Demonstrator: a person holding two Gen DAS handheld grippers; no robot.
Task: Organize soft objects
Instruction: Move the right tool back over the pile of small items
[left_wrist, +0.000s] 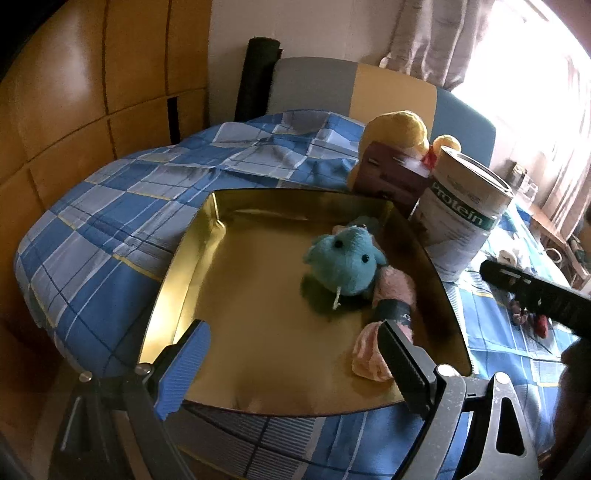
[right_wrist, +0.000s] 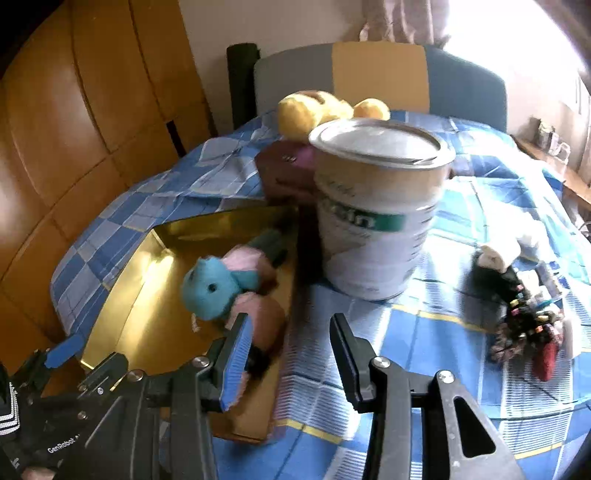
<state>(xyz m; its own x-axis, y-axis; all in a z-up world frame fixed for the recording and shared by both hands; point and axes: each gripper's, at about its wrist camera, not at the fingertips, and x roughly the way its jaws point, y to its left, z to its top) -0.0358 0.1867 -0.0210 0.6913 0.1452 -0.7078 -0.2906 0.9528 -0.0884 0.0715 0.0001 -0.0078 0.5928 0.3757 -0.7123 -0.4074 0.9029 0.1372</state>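
A gold tray (left_wrist: 255, 325) lies on the blue checked bedspread. In it a blue plush toy (left_wrist: 343, 262) rests against rolled pink socks (left_wrist: 395, 291); one roll has a dark band. My left gripper (left_wrist: 295, 363) hangs over the tray's near edge, open wide, with nothing between its fingers. In the right wrist view the same toy (right_wrist: 214, 288) and pink socks (right_wrist: 258, 314) lie in the tray (right_wrist: 147, 314). My right gripper (right_wrist: 291, 360) hovers over the tray's right edge, open with a narrower gap and nothing in it. Its black body (left_wrist: 535, 295) shows at the right of the left wrist view.
A tall protein can (right_wrist: 376, 221) stands just right of the tray, with a maroon box (right_wrist: 288, 173) and a yellow plush (right_wrist: 314, 107) behind it. On the bedspread to the right lie a white rolled sock (right_wrist: 495, 254) and a dark heap of small items (right_wrist: 524, 325). Wooden wardrobe doors stand on the left.
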